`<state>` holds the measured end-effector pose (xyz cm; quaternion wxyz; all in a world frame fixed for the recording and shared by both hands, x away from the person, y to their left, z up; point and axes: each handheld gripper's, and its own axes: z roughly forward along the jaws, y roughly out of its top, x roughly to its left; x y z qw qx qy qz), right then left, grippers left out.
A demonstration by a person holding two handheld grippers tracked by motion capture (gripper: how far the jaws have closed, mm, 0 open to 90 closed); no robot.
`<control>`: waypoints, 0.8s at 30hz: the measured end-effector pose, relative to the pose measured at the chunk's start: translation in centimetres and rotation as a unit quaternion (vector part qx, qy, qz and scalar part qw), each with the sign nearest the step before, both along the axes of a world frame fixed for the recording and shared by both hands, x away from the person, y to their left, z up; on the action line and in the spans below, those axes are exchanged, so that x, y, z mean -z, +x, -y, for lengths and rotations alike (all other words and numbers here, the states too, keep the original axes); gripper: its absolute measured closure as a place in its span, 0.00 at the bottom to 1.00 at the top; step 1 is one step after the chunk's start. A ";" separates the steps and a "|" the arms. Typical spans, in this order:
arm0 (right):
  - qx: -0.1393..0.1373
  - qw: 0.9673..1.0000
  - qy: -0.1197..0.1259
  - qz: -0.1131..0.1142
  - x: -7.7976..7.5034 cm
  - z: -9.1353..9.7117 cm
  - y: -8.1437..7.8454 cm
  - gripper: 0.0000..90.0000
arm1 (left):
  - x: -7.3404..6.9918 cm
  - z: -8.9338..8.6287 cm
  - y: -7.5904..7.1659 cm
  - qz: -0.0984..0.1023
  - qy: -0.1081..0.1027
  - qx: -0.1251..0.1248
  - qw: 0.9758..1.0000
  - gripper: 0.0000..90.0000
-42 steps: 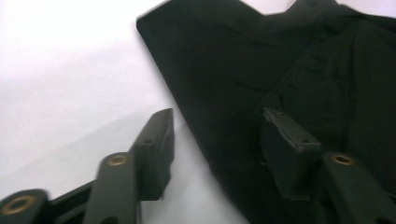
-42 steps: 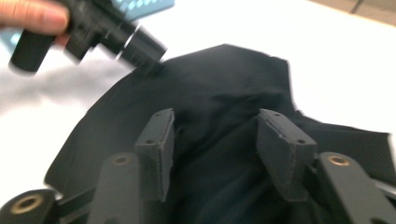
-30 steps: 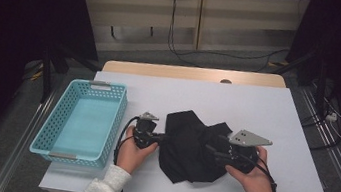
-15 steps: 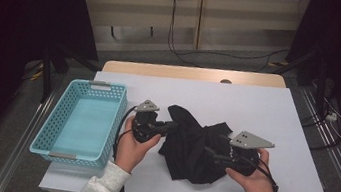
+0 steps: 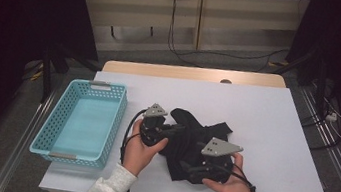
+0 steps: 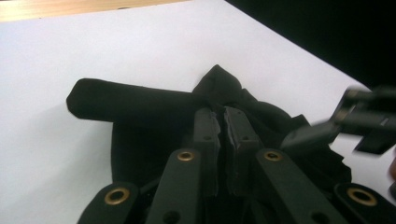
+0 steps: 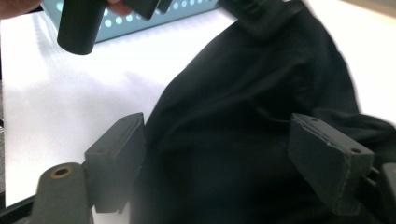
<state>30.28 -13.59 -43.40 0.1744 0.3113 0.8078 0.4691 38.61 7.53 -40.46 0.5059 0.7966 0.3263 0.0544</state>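
A crumpled black cloth [image 5: 186, 146] lies on the white table [image 5: 266, 119] in front of the person. My left gripper [image 5: 180, 129] comes in from the cloth's left and is shut on a raised fold; in the left gripper view its jaws [image 6: 223, 126] pinch the cloth [image 6: 140, 102] between them. My right gripper [image 5: 187, 168] is at the cloth's near edge. Its jaws have just been opening and now stand wide [image 7: 219, 140], with the cloth [image 7: 243, 93] lying loose between them, untouched by the pads.
A light blue perforated basket [image 5: 117, 119] with nothing in it stands at the table's left side, close to the left hand. White tabletop stretches behind and to the right of the cloth. Cables run across the floor beyond the table.
The left gripper has risen and carried its fold of cloth up and right. The right gripper has slid left along the cloth's near edge and its jaws have spread apart.
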 end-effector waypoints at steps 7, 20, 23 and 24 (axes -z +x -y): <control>-0.002 1.000 -0.014 -0.020 1.6 -1.6 0.0 0.37 | 0.2 1.1 -0.1 0.005 -0.012 0.015 1.000 0.93; 0.036 0.999 0.016 -0.020 0.1 3.8 0.4 0.95 | -0.2 1.6 0.0 0.028 -0.002 0.028 0.999 0.82; 0.059 0.998 0.029 -0.019 -0.2 5.2 0.6 0.95 | -0.3 1.5 0.1 0.042 -0.001 0.023 0.999 0.72; 0.085 0.996 0.035 -0.019 -0.2 6.7 0.9 0.95 | -0.3 1.4 0.2 0.047 0.003 0.021 0.999 0.59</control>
